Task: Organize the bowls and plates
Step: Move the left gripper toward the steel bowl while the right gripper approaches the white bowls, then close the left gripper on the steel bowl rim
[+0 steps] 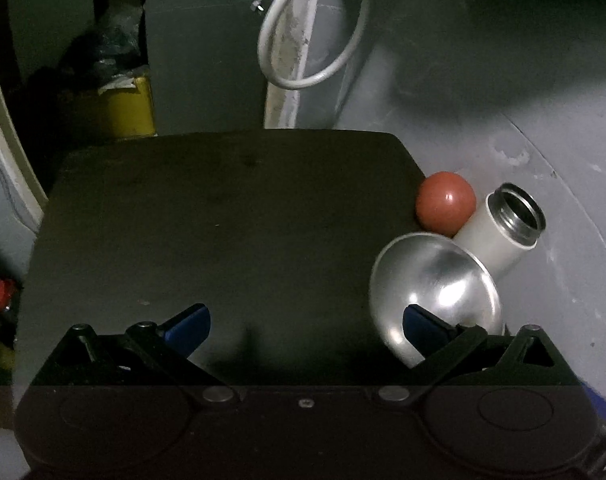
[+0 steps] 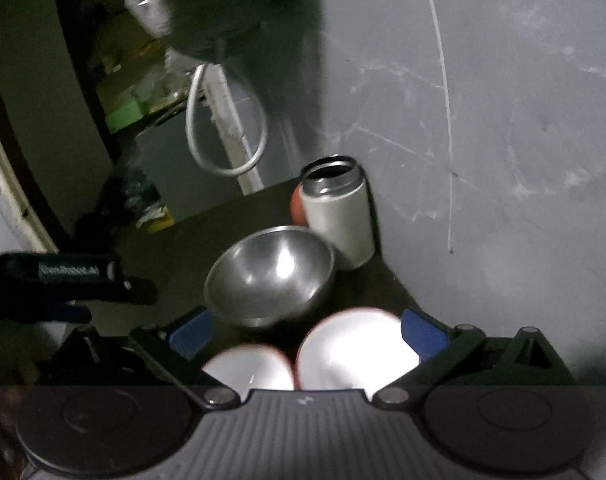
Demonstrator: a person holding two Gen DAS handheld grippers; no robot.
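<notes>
A steel bowl (image 1: pixel 435 296) sits near the right edge of the dark table (image 1: pixel 223 220); the right wrist view shows this steel bowl (image 2: pixel 269 276) straight ahead. My left gripper (image 1: pixel 305 326) is open over bare table, its right finger (image 1: pixel 423 326) in front of the bowl's near rim. My right gripper (image 2: pixel 305 330) is open too. Between and below its fingers lie two white, red-rimmed bowls (image 2: pixel 355 354) (image 2: pixel 251 368), bright and blurred. Nothing is gripped.
A white metal flask (image 2: pixel 337 212) with no lid stands behind the steel bowl against the grey wall. A red ball (image 1: pixel 445 204) rests beside it. A white cable loop (image 1: pixel 303 40) hangs at the back. A yellow container (image 1: pixel 131 108) sits beyond the table's far left.
</notes>
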